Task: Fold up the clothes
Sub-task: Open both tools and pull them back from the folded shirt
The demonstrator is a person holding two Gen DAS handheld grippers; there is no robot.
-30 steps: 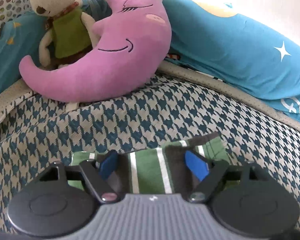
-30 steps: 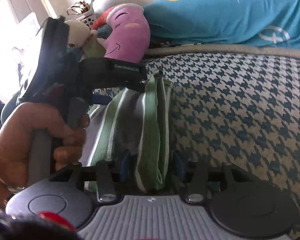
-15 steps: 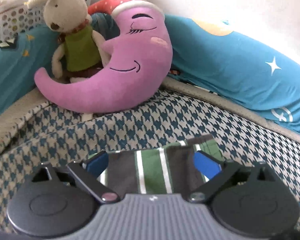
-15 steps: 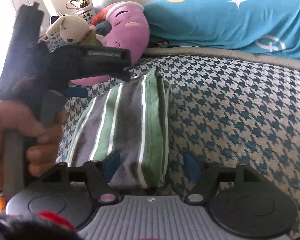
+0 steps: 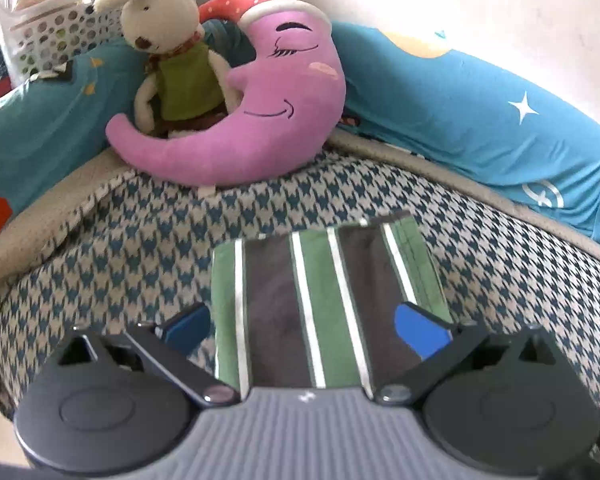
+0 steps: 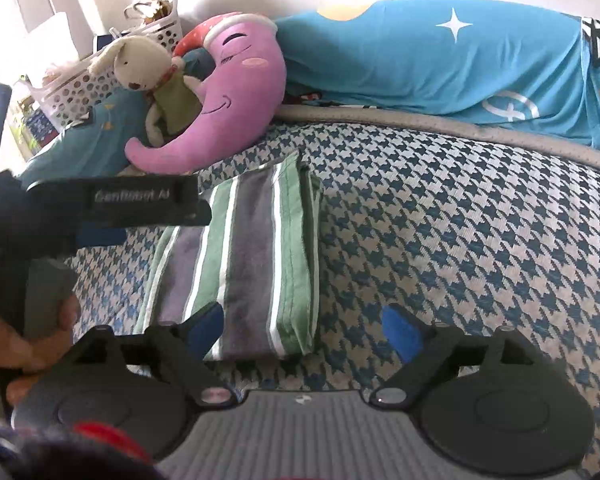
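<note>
The folded striped garment (image 5: 324,304) lay flat on the houndstooth bed cover (image 6: 460,220), a tidy green, grey and white rectangle. The left gripper (image 5: 304,326) hung over its near end with jaws spread wide, blue pads either side of the cloth, gripping nothing. The right gripper (image 6: 304,328) was likewise wide open at the garment's near right corner. A hand (image 6: 32,344) held the left tool's handle. Behind, a pink moon cushion (image 5: 260,120) cradled a stuffed rabbit (image 5: 172,52) against a blue pillow (image 6: 440,60).

A folded green, grey and white striped garment (image 5: 320,300) lies flat on the houndstooth bedcover (image 5: 140,248).
</note>
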